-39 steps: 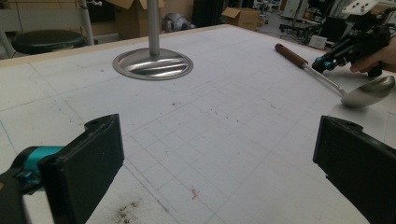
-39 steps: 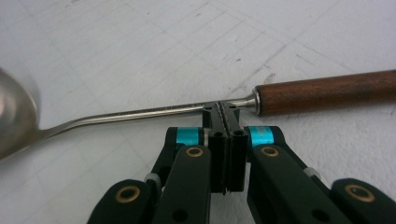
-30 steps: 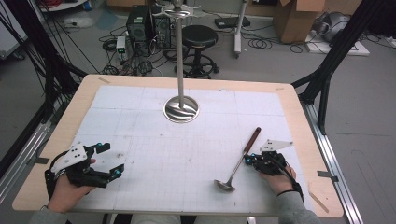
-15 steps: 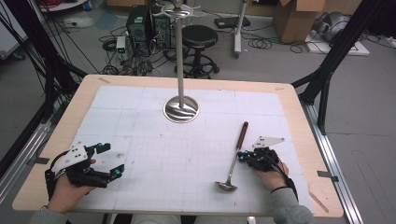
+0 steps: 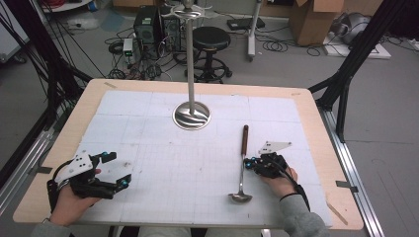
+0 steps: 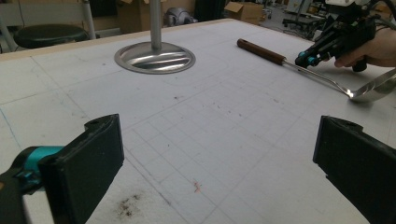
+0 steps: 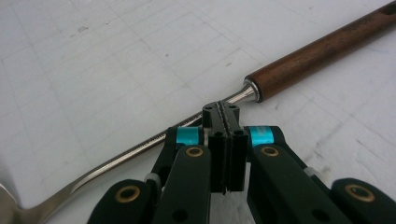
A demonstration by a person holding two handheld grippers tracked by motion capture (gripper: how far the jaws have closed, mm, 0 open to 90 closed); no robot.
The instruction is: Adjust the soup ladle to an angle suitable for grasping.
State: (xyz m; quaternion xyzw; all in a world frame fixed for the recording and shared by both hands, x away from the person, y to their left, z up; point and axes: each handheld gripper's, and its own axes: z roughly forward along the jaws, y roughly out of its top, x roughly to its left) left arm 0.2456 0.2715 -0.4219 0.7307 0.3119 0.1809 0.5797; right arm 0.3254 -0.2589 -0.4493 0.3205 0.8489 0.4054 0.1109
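Here right tongs (image 7: pixel 223 122) pinch ladle (image 7: pixel 299 60).

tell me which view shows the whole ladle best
The high view: the ladle lies in full, wooden handle to bowl. The left gripper view shows it far off, its bowl cut by the edge; the right gripper view shows its shaft and handle close, the bowl cropped.

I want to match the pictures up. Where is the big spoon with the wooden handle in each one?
High view: the ladle lies right of centre, bowl nearest the person.
Left gripper view: ladle at upper right.
Right gripper view: ladle runs from upper right to lower left, past the shut right tongs.
Shared landmark: its brown wooden handle.
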